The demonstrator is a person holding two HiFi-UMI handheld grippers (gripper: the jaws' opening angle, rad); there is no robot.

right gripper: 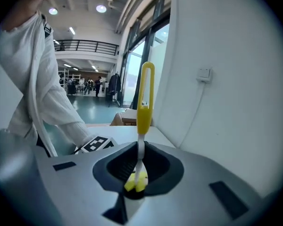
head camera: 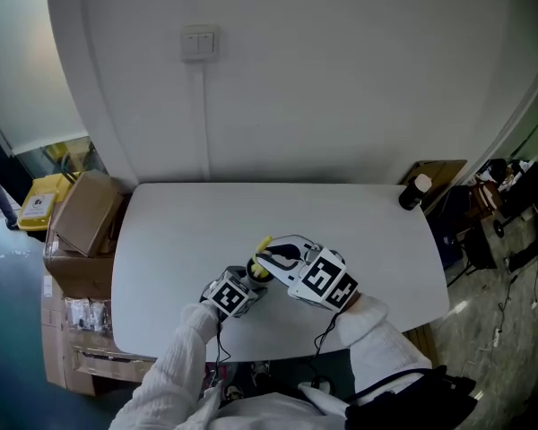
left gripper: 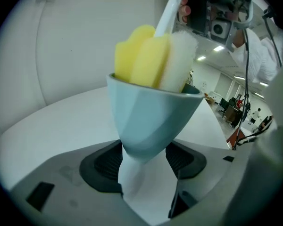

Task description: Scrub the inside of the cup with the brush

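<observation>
My left gripper (left gripper: 144, 161) is shut on the narrow base of a light blue cup (left gripper: 151, 117), which it holds upright above the white table (left gripper: 61, 117). A brush's yellow and white sponge head (left gripper: 153, 60) fills the cup's mouth, and its white stem rises to the upper right. My right gripper (right gripper: 139, 166) is shut on that stem; the yellow looped handle (right gripper: 144, 109) points away beyond the jaws. In the head view both grippers (head camera: 236, 296) (head camera: 316, 276) meet near the table's front edge, with the sponge (head camera: 262, 269) showing between them and the cup mostly hidden.
The white table (head camera: 251, 213) stands against a white wall with a switch (head camera: 200, 41). A dark bottle with a white cap (head camera: 414, 192) is at its far right corner. Cardboard boxes (head camera: 85, 215) lie left of the table, chairs and cables to the right.
</observation>
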